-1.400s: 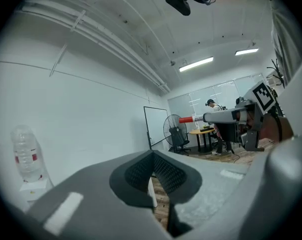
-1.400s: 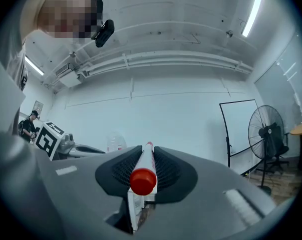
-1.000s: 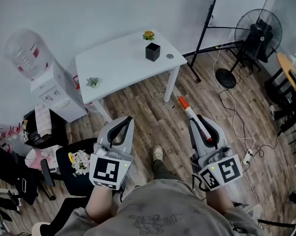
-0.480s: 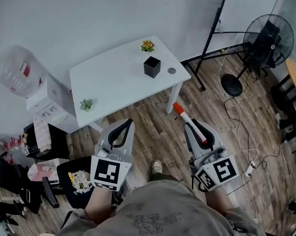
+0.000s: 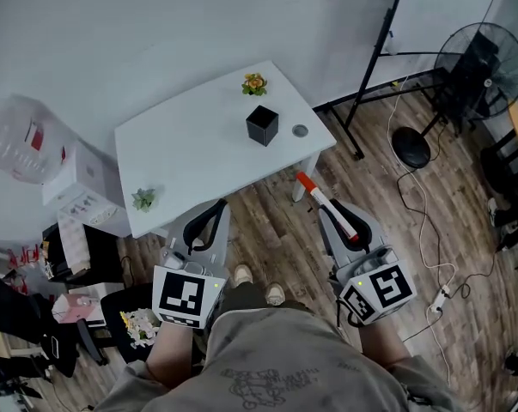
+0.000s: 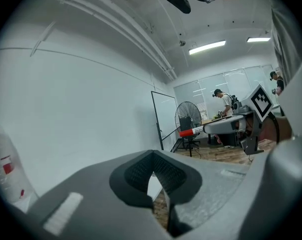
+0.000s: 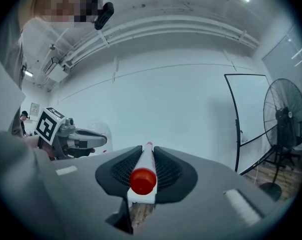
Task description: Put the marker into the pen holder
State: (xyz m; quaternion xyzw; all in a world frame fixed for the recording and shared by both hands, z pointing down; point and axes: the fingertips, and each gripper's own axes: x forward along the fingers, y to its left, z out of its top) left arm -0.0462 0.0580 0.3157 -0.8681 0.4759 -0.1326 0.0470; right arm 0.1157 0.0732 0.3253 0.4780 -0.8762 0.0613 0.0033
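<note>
Marker (image 5: 317,195): lower right of centre, we are clamping it along its barrel in right gripper (image 5: 336,220); we are judging it light, stiff, slippery. Left gripper (image 5: 209,219): jaws closed, empty. Pen holder (image 5: 262,125): upper centre on table (image 5: 181,140), well apart.

Marker (image 5: 328,205) and table (image 5: 185,140) closer together than before

White marker (image 5: 326,204) (red cap forward) — apart from black pen holder (image 5: 262,125)
</note>
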